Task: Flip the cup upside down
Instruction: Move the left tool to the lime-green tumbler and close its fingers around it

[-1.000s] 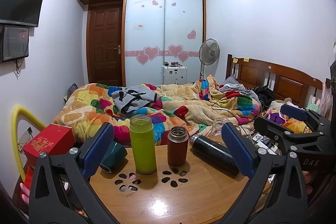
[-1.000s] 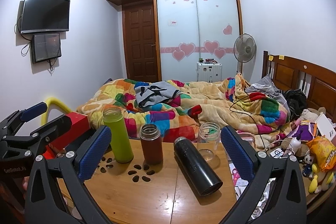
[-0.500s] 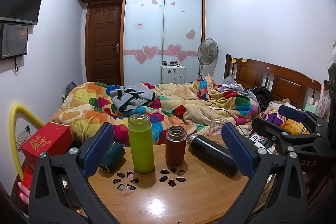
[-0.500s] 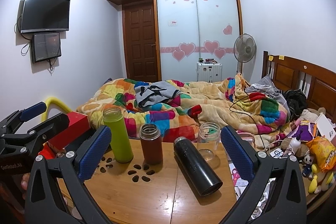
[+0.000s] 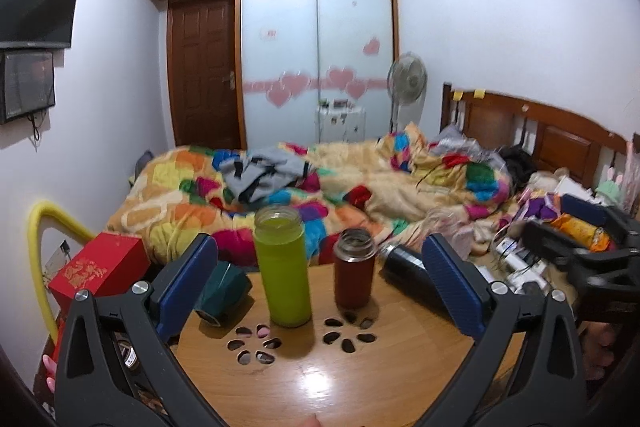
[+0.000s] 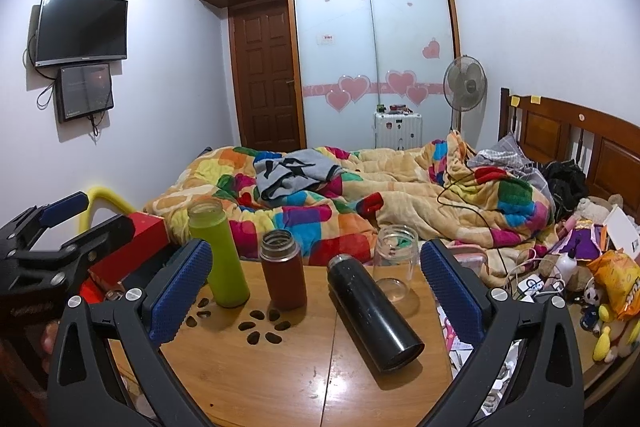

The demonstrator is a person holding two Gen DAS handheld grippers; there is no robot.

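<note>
On the round wooden table (image 5: 360, 379) stand a green bottle (image 5: 282, 265) and a brown-red flask (image 5: 354, 275), both upright and uncapped. A black flask (image 6: 374, 311) lies on its side, and a dark teal cup (image 5: 222, 289) lies on its side at the left. A clear glass cup (image 6: 394, 263) stands upright at the table's far edge. My left gripper (image 5: 318, 287) is open and empty, hovering in front of the green bottle and brown flask. My right gripper (image 6: 316, 291) is open and empty, with the black flask between its fingers' line of view.
A red box (image 5: 100, 267) and a yellow hose (image 5: 38, 251) sit left of the table. A bed with a colourful blanket (image 6: 360, 195) lies behind. Clutter and snack bags (image 6: 612, 279) lie to the right. The table has flower-shaped cut-outs (image 6: 260, 323).
The left gripper's view has risen and shifted slightly, with motion blur now. The right gripper has barely moved. Both stay open.
</note>
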